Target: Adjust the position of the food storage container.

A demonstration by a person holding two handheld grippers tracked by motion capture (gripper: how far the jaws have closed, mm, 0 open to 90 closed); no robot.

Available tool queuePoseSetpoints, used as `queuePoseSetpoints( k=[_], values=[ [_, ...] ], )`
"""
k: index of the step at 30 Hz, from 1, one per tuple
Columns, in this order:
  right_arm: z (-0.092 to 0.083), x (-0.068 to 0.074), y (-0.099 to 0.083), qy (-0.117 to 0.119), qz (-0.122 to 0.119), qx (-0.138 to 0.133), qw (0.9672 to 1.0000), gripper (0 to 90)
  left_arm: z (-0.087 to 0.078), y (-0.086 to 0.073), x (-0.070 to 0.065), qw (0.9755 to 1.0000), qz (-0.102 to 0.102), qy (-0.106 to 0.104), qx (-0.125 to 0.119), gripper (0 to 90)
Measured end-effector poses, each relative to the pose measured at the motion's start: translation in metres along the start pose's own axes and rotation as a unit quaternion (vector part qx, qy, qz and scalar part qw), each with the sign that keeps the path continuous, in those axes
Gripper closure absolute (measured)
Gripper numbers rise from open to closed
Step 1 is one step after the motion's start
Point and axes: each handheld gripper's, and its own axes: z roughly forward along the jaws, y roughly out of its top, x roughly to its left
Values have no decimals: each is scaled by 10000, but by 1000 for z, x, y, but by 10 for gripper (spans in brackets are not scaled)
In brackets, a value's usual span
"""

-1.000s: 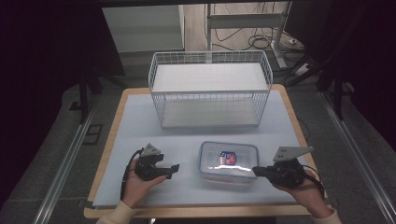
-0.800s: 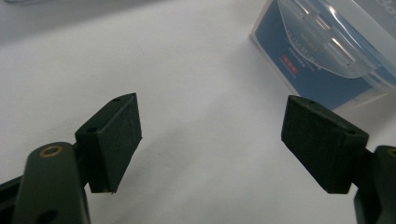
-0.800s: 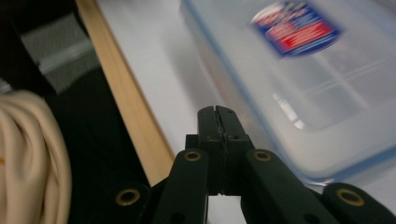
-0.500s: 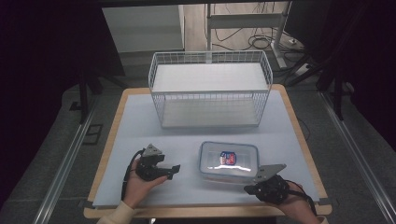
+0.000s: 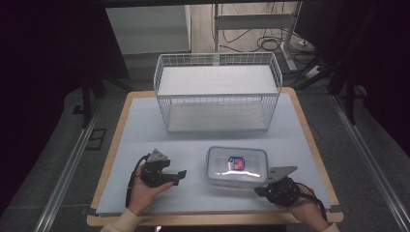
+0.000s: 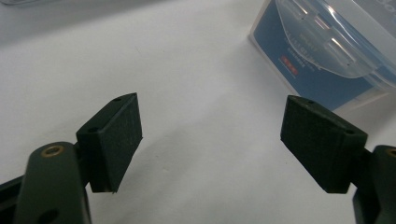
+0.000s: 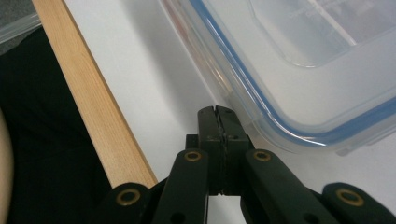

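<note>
A clear plastic box with a blue-sealed lid (image 5: 237,166) lies on the white table mat, near the front. My left gripper (image 5: 180,175) rests on the mat to the box's left, pointing toward it, jaws wide open and empty (image 6: 210,140); the box's side and blue label (image 6: 327,60) show ahead on the right. My right gripper (image 5: 258,191) is at the box's front right corner, jaws pressed together with nothing between them (image 7: 217,115). Its tip sits right by the lid's blue-sealed rim (image 7: 280,126); I cannot tell if it touches.
A white wire basket (image 5: 217,92) stands at the back of the table. The wooden table edge (image 7: 93,102) runs close beside my right gripper. Bare mat (image 5: 145,130) lies between the basket and the grippers.
The right gripper has moved from the box's right side down and leftward to its front right corner. The left gripper and the box have stayed put.
</note>
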Motion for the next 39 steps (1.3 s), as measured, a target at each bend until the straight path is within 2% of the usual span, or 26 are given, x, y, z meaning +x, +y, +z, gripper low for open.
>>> queuePoseSetpoints(
  k=[8, 10, 16, 19, 21, 22, 24, 25, 26, 27, 31, 33, 35, 36, 38, 39],
  values=[
    [4, -7, 1, -77, 59, -54, 9999, 900, 0, 0, 0, 10000, -1, 7, 9, 204],
    [3, -10, 1, -45, 154, -56, 9999, 900, 1, 0, 0, 10000, 1, 9, 8, 204],
    [5, -10, 0, -109, 214, -97, 9997, 899, 0, 0, 1, 10000, 9, 8, 11, 204],
    [4, -8, 0, -26, 234, -126, 9996, 899, 0, 0, 0, 10000, 18, 7, 9, 204],
    [1, -3, 1, 34, 215, -153, 9996, 899, 0, 0, 0, 10000, 24, 3, 4, 204],
    [-7, 0, 2, 53, 186, -261, 9995, 900, 0, 1, 0, 10000, 21, -3, 4, 203],
    [-12, 0, 3, 52, 204, -356, 9991, 899, 0, 1, 0, 10000, -10, 9, -6, 204],
    [-25, -4, 8, 20, 303, -580, 9979, 899, -1, 2, 0, 10000, -17, -8, -11, 203],
    [-25, -4, 8, 20, 303, -580, 9979, 899, -1, 2, 0, 10000, -17, -8, -11, 203],
    [-39, -11, 14, -82, 394, -779, 9962, 899, -1, 2, 0, 10000, -33, -19, -28, 203],
    [-60, -29, 27, -277, 613, -1052, 9922, 899, -2, 5, -1, 10000, -49, -52, -69, 203],
    [-62, -34, 29, -335, 667, -1090, 9912, 899, -2, 5, -1, 10000, -24, -58, -69, 204],
    [-65, -50, 32, -445, 899, -1145, 9883, 899, -2, 6, -1, 10000, -20, -69, -68, 203],
    [-65, -61, 33, -562, 1087, -1142, 9859, 898, -1, 6, -1, 9999, -29, -77, -71, 203],
    [-64, -65, 33, -588, 1173, -1152, 9846, 898, -1, 6, -1, 9999, -31, -79, -67, 203],
    [-60, -71, 30, -613, 1293, -1066, 9839, 897, 0, 7, 0, 9999, -32, -85, -50, 203]
  ],
)
